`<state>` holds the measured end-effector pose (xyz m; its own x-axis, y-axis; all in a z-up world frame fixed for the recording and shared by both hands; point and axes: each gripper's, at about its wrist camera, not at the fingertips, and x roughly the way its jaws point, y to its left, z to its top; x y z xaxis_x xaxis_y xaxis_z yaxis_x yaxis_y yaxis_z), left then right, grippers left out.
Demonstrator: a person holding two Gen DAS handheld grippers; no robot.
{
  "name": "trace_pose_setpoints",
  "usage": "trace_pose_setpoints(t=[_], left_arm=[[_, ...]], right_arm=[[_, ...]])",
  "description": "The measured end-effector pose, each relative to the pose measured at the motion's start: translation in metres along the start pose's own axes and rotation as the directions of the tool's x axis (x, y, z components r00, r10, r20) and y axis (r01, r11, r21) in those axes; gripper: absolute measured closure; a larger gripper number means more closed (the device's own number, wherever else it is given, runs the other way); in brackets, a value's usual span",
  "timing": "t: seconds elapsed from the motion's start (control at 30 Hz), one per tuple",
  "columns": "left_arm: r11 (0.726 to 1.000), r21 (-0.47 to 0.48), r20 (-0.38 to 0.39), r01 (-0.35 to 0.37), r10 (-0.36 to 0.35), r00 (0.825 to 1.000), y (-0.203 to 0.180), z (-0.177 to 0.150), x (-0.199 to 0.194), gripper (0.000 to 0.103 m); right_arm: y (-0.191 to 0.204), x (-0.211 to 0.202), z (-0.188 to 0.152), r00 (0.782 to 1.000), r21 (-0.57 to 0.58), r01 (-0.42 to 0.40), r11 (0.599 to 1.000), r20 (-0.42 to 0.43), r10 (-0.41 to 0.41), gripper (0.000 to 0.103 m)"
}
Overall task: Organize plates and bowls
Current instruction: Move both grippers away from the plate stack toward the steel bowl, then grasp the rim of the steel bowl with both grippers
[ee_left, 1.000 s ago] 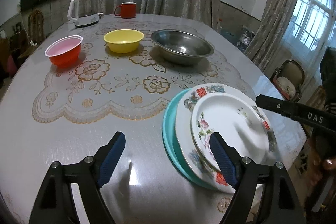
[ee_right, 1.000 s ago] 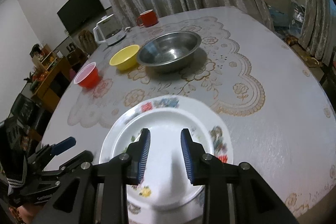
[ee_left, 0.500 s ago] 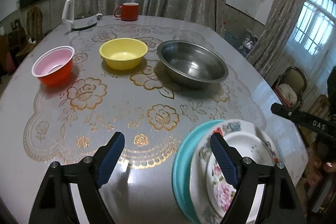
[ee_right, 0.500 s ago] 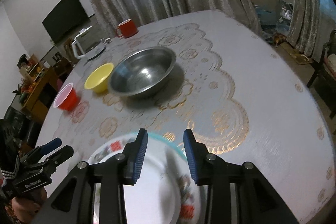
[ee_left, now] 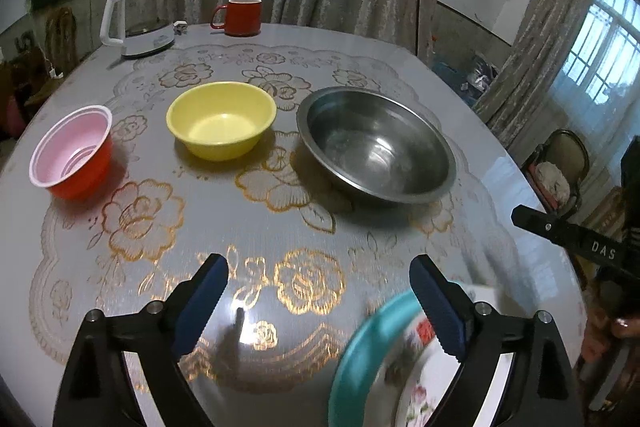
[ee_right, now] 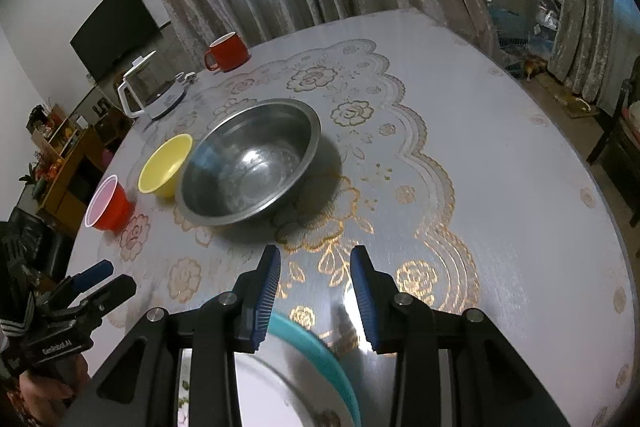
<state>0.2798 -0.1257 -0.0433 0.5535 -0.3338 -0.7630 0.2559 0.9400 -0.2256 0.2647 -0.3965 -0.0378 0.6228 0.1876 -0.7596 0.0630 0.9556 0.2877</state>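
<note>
Both claws, left and right, gape empty, having lifted off the plate stack just beneath them; the plates look finished. Beyond the stack on the bench wait three bowls: steel, yellow, red.

Both wrist views look across the table, sharing the steel bowl

Ahead of the tongs sit a red bowl, yellow bowl and steel bowl, upright; beneath them, stacked plates.
</note>
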Motion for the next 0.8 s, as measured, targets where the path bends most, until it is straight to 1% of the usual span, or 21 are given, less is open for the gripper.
trace_pose_setpoints(t=[0.17, 0.3, 0.47, 0.57, 0.67, 0.8], left_arm=[[0.999, -0.037, -0.015, 0.028, -0.028, 0.999, 0.004, 0.017, 0.017, 0.01], [0.997, -0.062, -0.018, 0.05, -0.051, 0.999, 0.005, 0.03, 0.031, 0.01], [0.995, -0.063, -0.029, 0.075, -0.077, 0.997, 0.001, 0.042, 0.05, 0.01], [0.995, -0.062, -0.046, 0.074, -0.076, 0.996, 0.0, 0.046, 0.062, 0.01], [0.995, -0.071, -0.06, 0.065, -0.069, 0.996, 0.001, 0.047, 0.072, 0.014], [0.992, -0.092, -0.071, 0.085, -0.091, 0.993, 0.004, 0.048, 0.079, 0.02]], right_arm=[[0.0, 0.013, 0.021, 0.999, -0.017, -0.039, 0.999, 0.001, 0.039, 0.067], [-0.002, 0.027, 0.04, 0.999, -0.01, -0.041, 0.999, -0.001, 0.041, 0.067], [-0.011, 0.051, 0.062, 0.998, 0.037, -0.055, 0.998, -0.013, 0.055, 0.067], [-0.018, 0.066, 0.071, 0.998, 0.067, -0.052, 0.996, -0.029, 0.054, 0.066], [-0.022, 0.082, 0.077, 0.996, 0.087, -0.064, 0.994, -0.05, 0.068, 0.066], [-0.019, 0.098, 0.081, 0.993, 0.084, -0.085, 0.993, -0.075, 0.092, 0.066]])
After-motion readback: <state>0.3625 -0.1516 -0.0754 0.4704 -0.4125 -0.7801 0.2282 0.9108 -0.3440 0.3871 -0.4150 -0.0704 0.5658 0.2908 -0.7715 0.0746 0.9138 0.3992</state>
